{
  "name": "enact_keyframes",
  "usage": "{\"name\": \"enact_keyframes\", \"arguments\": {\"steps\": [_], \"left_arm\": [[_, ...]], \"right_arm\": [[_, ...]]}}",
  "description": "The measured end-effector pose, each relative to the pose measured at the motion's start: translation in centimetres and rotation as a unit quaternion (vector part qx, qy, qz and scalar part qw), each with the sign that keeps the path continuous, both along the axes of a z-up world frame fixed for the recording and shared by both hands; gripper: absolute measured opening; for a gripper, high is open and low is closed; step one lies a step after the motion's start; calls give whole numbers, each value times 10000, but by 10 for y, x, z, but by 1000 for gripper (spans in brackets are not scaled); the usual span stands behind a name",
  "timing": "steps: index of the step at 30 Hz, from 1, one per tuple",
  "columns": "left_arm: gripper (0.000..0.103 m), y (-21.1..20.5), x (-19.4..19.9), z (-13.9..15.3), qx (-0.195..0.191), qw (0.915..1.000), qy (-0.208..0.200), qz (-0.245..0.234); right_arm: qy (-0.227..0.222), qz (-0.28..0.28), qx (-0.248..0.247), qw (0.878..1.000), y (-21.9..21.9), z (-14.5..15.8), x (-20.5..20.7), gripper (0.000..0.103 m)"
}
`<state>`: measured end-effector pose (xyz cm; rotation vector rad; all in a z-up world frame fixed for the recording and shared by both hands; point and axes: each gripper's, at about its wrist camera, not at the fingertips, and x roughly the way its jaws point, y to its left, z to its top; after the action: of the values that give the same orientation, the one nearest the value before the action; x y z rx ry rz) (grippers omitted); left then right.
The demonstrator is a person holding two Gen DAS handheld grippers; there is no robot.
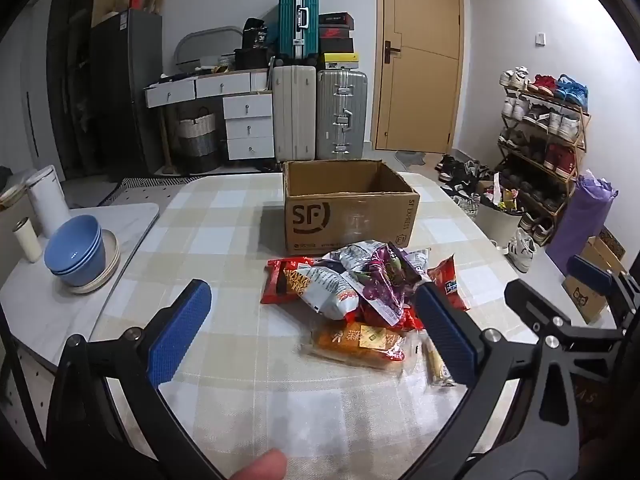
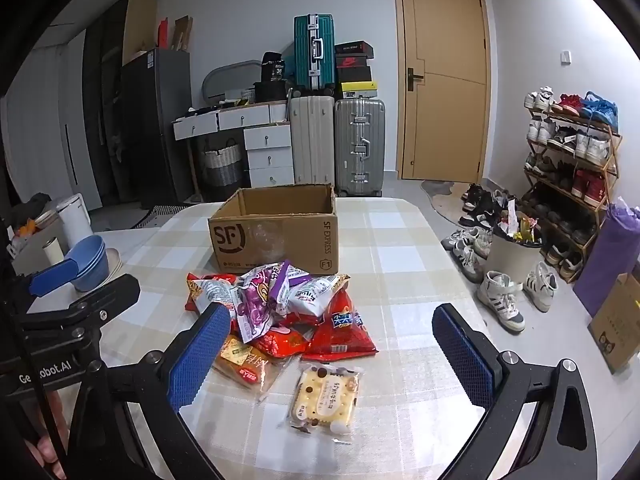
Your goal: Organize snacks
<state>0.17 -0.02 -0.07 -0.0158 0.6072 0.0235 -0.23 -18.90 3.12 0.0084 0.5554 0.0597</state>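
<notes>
A pile of snack packets (image 1: 360,284) lies on the checked tablecloth in front of an open, empty SF cardboard box (image 1: 348,212). The pile (image 2: 280,308) and the box (image 2: 276,232) also show in the right wrist view. A clear-wrapped cream biscuit packet (image 2: 324,400) lies alone nearest me. An orange-wrapped pastry (image 1: 360,340) sits at the pile's near edge. My left gripper (image 1: 316,332) is open and empty, just short of the pile. My right gripper (image 2: 332,364) is open and empty, around the biscuit packet's space above the table.
Stacked blue bowls (image 1: 76,252) on a plate and a white canister (image 1: 46,200) stand at the table's left. To the right, past the table edge, the floor holds a shoe rack (image 2: 572,168), loose shoes and a bin (image 2: 512,252). Suitcases (image 1: 320,116) and a door stand behind.
</notes>
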Motion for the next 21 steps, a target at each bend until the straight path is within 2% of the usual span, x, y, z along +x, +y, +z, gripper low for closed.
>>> {"name": "enact_keyframes", "arguments": {"steps": [5, 13, 18, 21], "left_arm": [[102, -12, 2, -3, 123, 9998, -83, -144], [102, 2, -5, -4, -266, 9992, -163, -247], [102, 4, -4, -4, -249, 9994, -145, -188], [102, 2, -3, -6, -92, 9998, -75, -128]], "right_arm": [[-31, 22, 66, 10000, 1, 0, -2, 103], [-7, -2, 104, 9999, -5, 1, -4, 103], [13, -2, 94, 10000, -2, -2, -5, 103], [50, 8, 97, 9999, -2, -2, -4, 103]]}}
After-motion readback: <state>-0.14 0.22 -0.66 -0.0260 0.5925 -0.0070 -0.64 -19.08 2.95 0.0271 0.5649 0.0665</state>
